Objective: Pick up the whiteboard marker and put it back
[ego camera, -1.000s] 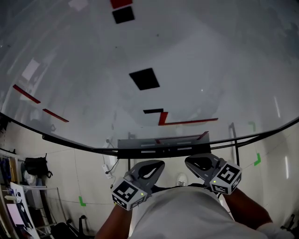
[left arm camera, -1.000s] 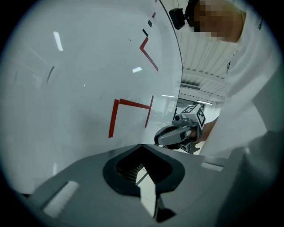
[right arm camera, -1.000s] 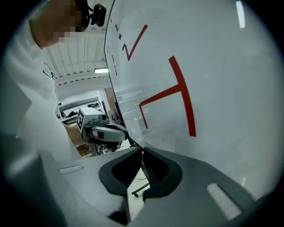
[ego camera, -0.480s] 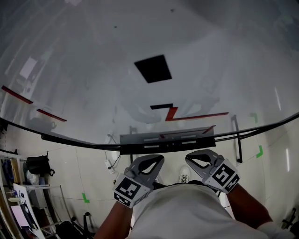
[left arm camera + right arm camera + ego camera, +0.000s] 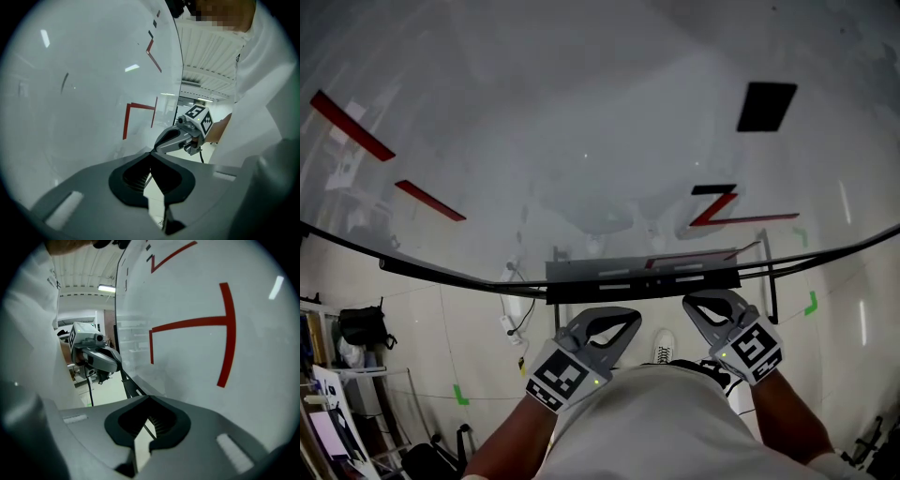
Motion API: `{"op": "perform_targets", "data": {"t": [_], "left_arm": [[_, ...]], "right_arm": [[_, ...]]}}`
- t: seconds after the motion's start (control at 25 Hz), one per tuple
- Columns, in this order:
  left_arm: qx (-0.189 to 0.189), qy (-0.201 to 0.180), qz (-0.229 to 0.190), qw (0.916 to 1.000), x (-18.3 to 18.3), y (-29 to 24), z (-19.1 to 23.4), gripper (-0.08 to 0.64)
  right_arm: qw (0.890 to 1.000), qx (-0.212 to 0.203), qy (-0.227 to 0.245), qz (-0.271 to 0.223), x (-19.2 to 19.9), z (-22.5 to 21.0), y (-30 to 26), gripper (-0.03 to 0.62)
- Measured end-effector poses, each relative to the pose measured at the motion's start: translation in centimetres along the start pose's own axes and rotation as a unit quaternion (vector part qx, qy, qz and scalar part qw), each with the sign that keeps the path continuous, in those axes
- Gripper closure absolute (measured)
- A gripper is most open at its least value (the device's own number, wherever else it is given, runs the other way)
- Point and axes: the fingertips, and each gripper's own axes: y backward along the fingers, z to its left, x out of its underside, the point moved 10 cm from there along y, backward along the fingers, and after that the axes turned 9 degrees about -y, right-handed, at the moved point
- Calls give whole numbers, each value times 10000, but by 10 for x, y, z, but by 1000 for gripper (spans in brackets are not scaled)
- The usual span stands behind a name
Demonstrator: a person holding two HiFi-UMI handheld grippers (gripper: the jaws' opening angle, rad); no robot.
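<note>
A large whiteboard [image 5: 581, 141] fills the head view, with a grey tray [image 5: 642, 274] along its lower edge. I cannot make out a whiteboard marker in any view; pale strips on the tray are too small to tell. My left gripper [image 5: 628, 319] and right gripper [image 5: 694, 305] hover side by side just below the tray, close to the person's torso. Both are shut with nothing between the jaws. The left gripper view looks along its closed tips [image 5: 151, 152] at the right gripper [image 5: 158, 147]. The right gripper view looks past its closed tips [image 5: 149, 397] at the left gripper [image 5: 118, 366].
The board carries a red Z-shaped mark [image 5: 722, 206], a black square [image 5: 766, 106] and two red strokes [image 5: 352, 125] at the left. Below it lie a tiled floor with green tape marks [image 5: 812, 303], a black bag [image 5: 358, 328], a hanging cable [image 5: 508, 323] and a white shoe [image 5: 664, 347].
The head view has swung left: the black square and the red Z mark slid to the right of the picture. Both grippers stay shut below the tray, almost where they were.
</note>
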Motion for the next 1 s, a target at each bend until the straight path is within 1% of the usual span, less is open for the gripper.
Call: {"op": "perform_targets", "data": {"t": [0.16,0.28,0.4,0.64,0.72,0.8,0.92,1.0], "left_arm": [[145,-5,-64,9999,1,0,0,542],[158,13,-70,9999,2,3,2,543],[161,17,-76,9998,3,3,2,543],[104,66,-93,9999,5,6,2,543],[80,78,-97,9999,6,6,1,543],[41,92,-80,9999,8,7,2,543],[-57,142,-8,9999,10,7,3,543],[-85,174,-8,9998,10,9,3,543]], "right_arm": [[9998,66,169,107,-2,5,-5,591],[9984,161,469,287,-3,8,-11,591],[9943,298,880,517,-1,7,-17,591],[9827,545,1475,977,8,5,-23,591],[9771,598,1719,1101,12,5,-26,591],[9686,652,2042,1259,16,6,-30,591],[9493,805,2637,1509,24,8,-35,591],[9373,871,2951,1636,26,10,-37,591]]}}
